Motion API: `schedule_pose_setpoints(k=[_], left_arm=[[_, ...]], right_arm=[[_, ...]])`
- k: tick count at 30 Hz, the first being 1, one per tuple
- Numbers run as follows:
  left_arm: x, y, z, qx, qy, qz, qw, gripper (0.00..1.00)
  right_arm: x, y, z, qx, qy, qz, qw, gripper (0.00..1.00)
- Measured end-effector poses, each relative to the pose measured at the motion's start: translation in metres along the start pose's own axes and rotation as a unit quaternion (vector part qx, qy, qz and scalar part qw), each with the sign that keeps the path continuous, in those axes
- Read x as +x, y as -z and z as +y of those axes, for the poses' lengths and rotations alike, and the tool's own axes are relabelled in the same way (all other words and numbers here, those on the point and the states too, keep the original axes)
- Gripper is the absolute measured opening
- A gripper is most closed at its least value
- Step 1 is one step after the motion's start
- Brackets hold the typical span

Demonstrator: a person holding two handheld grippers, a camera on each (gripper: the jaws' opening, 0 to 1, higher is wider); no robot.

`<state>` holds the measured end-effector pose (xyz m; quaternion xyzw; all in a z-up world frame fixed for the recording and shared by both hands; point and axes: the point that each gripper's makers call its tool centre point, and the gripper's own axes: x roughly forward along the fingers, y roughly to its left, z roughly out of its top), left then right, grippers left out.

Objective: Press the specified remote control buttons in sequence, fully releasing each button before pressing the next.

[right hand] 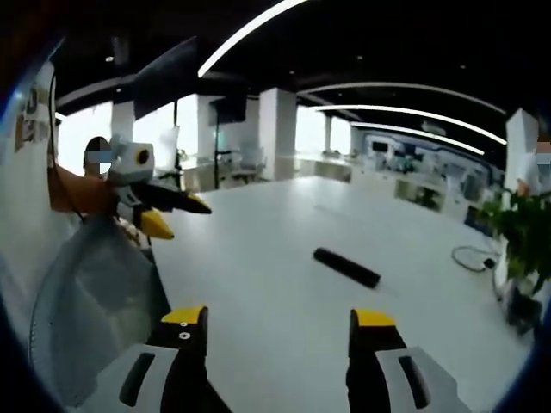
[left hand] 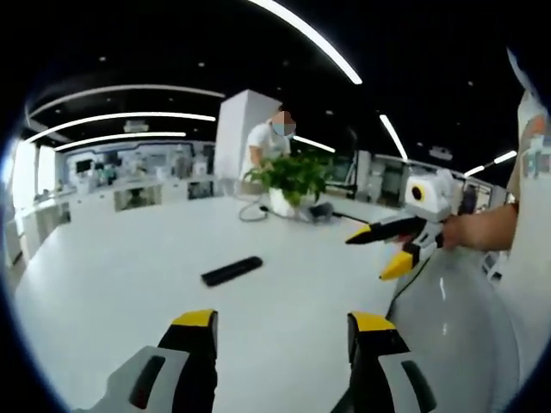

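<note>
We see the broad glossy white counter (left hand: 120, 275) spreading across the middle of the left gripper view, and it takes up the lower centre of the right gripper view as well (right hand: 258, 284). Beyond its far edge, at upper centre of the left gripper view, a person in a white top (left hand: 267, 142) stands behind a leafy green potted plant in a white pot (left hand: 293, 181); the same plant sits at the far right of the right gripper view (right hand: 521, 228).

Our left claw (left hand: 282, 331), black with yellow tips, rises from the bottom of its view with its jaws spread wide and holding nothing. It also appears at the left of the right gripper view (right hand: 176, 215), held in a hand. Our right claw (right hand: 281, 329) is likewise released, jaws well apart above the bare counter; in the left gripper view it enters from the right (left hand: 379, 249).

The slim black remote control (left hand: 231, 271) lies flat on the counter, left of centre, well apart from both claws; in the right gripper view it lies right of centre (right hand: 346, 267).
</note>
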<state>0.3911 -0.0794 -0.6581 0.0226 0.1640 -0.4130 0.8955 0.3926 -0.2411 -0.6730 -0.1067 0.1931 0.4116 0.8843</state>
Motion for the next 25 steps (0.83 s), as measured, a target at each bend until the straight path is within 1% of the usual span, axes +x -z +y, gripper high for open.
schedule_pose_setpoints(k=[8,18,25], left_arm=[[0.0,0.0007,0.0001,0.003,0.0,0.001,1.0,0.62],[-0.0009,0.0006,0.0016,0.004,-0.003,-0.001,1.0,0.62],[-0.0008,0.001,0.0007,0.006,-0.002,0.001,1.0,0.62]], right_arm=[[0.0004,0.0008,0.0019,-0.007,0.002,0.006,1.0,0.64],[0.0003,0.0013,0.0022,-0.001,0.002,0.006,1.0,0.63],[0.0009,0.003,0.0027,-0.005,0.001,0.011,0.9999,0.63]])
